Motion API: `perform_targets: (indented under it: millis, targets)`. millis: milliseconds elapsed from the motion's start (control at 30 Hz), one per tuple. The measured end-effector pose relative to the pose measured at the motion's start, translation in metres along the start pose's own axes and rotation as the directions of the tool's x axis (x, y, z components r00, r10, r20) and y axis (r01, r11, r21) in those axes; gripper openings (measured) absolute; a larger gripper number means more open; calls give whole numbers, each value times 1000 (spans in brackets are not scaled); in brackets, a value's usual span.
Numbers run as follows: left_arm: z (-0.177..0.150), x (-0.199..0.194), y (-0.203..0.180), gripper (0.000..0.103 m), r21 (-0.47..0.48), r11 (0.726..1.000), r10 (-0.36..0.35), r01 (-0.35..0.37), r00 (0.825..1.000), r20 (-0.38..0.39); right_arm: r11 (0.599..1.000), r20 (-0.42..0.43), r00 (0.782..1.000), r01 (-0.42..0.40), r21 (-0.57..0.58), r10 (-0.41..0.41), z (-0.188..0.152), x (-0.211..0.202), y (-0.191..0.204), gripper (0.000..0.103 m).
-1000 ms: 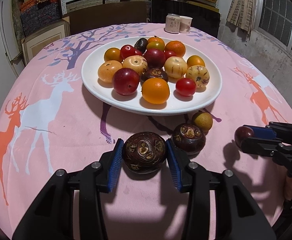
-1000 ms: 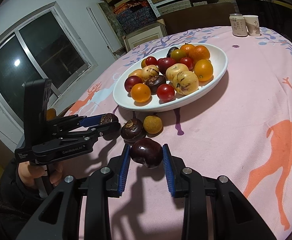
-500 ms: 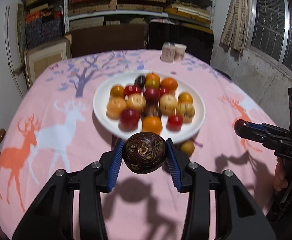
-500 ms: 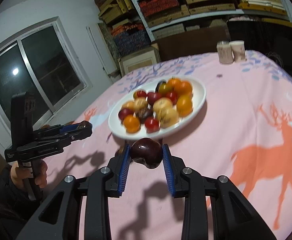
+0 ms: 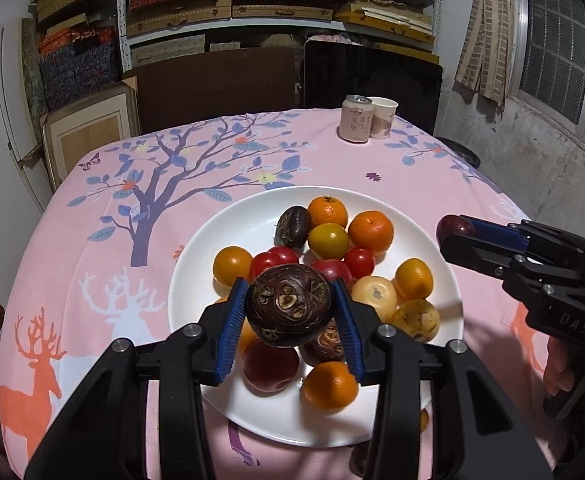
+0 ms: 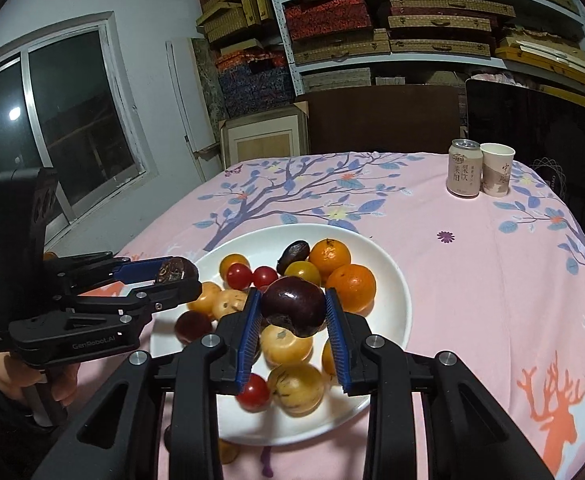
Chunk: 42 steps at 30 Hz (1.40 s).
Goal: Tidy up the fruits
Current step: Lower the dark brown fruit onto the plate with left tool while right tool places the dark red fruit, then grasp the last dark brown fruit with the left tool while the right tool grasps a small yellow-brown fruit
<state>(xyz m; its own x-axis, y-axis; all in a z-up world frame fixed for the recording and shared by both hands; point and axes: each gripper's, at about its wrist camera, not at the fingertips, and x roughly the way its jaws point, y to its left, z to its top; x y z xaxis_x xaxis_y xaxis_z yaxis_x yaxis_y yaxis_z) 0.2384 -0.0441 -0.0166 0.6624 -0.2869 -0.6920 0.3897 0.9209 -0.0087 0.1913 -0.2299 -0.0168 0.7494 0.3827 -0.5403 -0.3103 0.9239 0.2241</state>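
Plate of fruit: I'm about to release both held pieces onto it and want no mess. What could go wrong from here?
1. The plate is already crowded, so the brown fruit in the left gripper could land on the pile, roll and perhaps go over the rim.
2. The dark red fruit in the right gripper hangs above yellow fruit; dropped from there, it may bruise or knock them.
3. Both grippers hang over the same plate and might bump.

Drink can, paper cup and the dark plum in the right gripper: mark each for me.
drink can (image 6: 465,174), right wrist view, on its printed side wall.
paper cup (image 6: 497,176), right wrist view, on its front wall.
dark plum (image 6: 293,307), right wrist view, on its glossy front between the right gripper's pads.
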Motion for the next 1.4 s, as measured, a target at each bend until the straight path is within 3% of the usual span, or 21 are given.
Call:
perform_targets:
  millis: [200, 233, 267, 300, 367, 500, 700, 833, 933, 1033, 1133, 1200, 1233, 1267, 1400]
  targets:
    - [4, 18, 1, 43, -3, 1000, 9, -9, 1000, -13, 1000, -20, 1000, 18, -22, -18, 2, 17, 2, 33]
    - [6, 22, 1, 51, -3, 1000, 12, -12, 1000, -18, 1000, -26, 1000, 13, -22, -13, 4, 20, 2, 42]
    - [7, 26, 0, 67, 2, 1000, 25, -25, 999, -27, 999, -39, 999, 11, -36, -13, 6, 24, 4, 57]
    - [8, 27, 2, 71, -1, 999, 49, -49, 999, -23, 998, -31, 999, 38, -46, -40, 7, 23, 5, 61]
    - [7, 19, 7, 76, -18, 998, 58, -58, 998, -2, 997, -6, 998, 60, -49, -60, 8, 16, 7, 62]
    - [-9, -9, 17, 77, -56, 998, 32, -32, 999, 7, 1000, 15, 1000, 25, -7, -25, -2, -11, 2, 62]
    - [-69, -41, -16, 83, 79, 997, 4, -2, 999, -32, 997, 20, 1000, -14, 77, 13, -43, -49, -4, 62]
    - [-101, -34, -40, 83, 141, 990, 23, -9, 995, -93, 991, -5, 999, -35, 132, 36, -77, -53, -5, 62]
    - [-111, -21, -49, 84, 133, 991, 26, -7, 990, -139, 990, -45, 999, -11, 139, 18, -89, -47, -4, 62]
    - [-114, -11, -56, 85, 144, 989, 40, -17, 987, -157, 985, 1, 1000, -30, 167, 31, -91, -55, -9, 62]
    - [-114, -2, -55, 80, 133, 991, 27, -2, 981, -191, 980, -11, 1000, -25, 200, 27, -94, -54, -14, 62]
    - [-113, -1, -52, 67, 110, 993, -9, 31, 981, -195, 979, -20, 999, -25, 202, 30, -94, -53, -14, 62]
    - [-113, -1, -51, 48, 98, 994, -30, 50, 981, -192, 981, -26, 999, -24, 195, 29, -94, -52, -13, 62]
    - [-112, -2, -50, 40, 95, 994, -29, 47, 982, -185, 983, -32, 999, -23, 180, 29, -94, -52, -10, 62]
    - [-113, -7, -43, 40, 58, 996, -61, 71, 984, -170, 994, -40, 999, -28, 105, 32, -93, -52, 4, 57]
